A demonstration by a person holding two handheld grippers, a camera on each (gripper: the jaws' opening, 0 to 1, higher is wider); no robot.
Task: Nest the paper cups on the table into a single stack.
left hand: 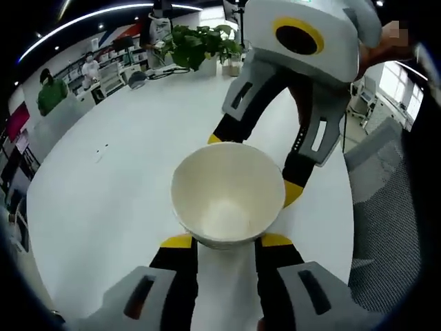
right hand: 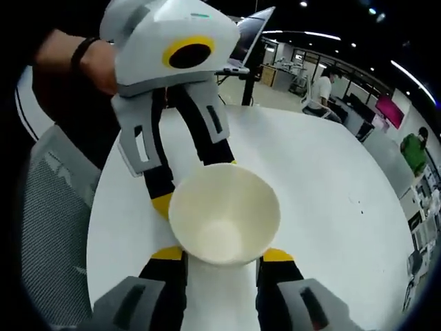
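White and round, the counter (left hand: 103, 200) carries a paper cup (left hand: 227, 194) standing mouth-up, held between both pairs of jaws, left gripper (left hand: 226, 241) and right gripper (right hand: 222, 255) each closed on it from opposite sides, a potted plant (left hand: 200, 45) far beyond.

An open office around a round white table

The white table (left hand: 103, 193) stands in a large office with a dark ceiling and long strips of light (left hand: 76, 21). A green plant (left hand: 200, 43) stands at the table's far edge, an open laptop (right hand: 249, 38) at another edge. Grey mesh chairs (left hand: 386, 227) stand just beside the table. Desks, shelves and seated people are behind it.
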